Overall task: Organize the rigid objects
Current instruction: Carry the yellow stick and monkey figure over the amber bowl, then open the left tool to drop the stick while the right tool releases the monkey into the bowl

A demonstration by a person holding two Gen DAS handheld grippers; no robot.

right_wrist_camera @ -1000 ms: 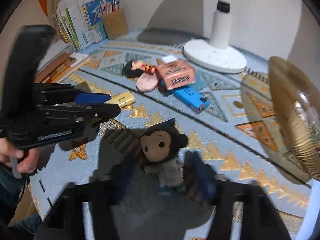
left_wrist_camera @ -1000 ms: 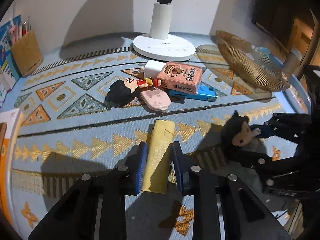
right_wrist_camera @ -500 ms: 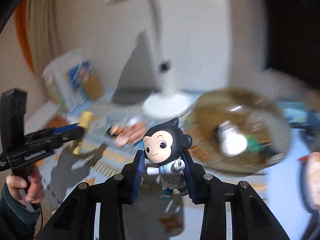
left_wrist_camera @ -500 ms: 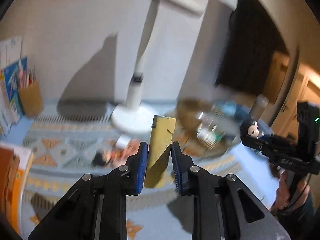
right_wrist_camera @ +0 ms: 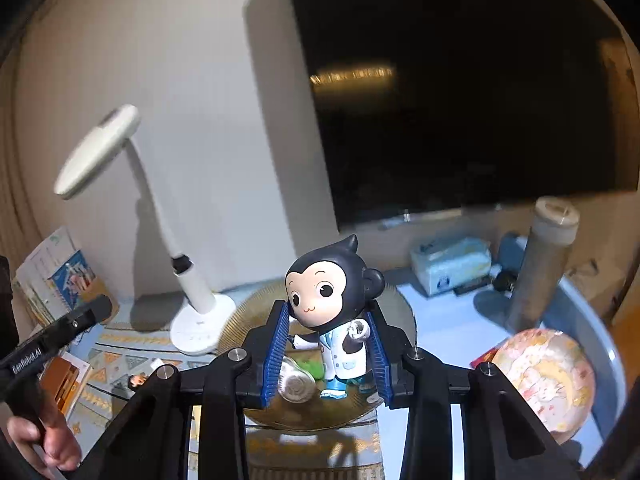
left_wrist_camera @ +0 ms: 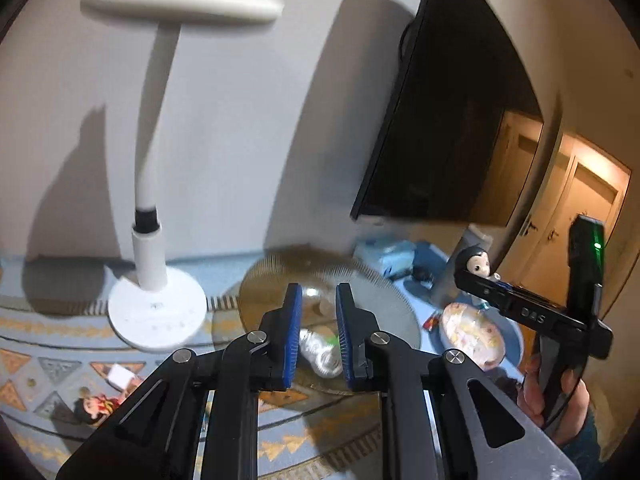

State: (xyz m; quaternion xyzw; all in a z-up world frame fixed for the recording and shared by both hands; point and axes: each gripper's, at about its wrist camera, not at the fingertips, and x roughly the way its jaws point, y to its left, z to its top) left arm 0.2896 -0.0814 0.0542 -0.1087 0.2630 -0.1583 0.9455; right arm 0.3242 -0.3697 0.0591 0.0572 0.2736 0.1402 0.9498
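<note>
The monkey figurine is being gripped by the right tongs above the gold bowl on the counter; the left tongs are being held closed, empty, over that bowl.

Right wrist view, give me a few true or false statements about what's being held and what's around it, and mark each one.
1. The right gripper holds the monkey figurine upright between its pads. True.
2. The desk lamp lies on its side. False: it stands on its round base.
3. The gold wire basket is empty. False: a silvery object and something green lie in it.
4. A dark screen hangs on the wall behind the table. True.
5. The figurine wears a red coat. False: its coat is white and its shoes are blue.
</note>
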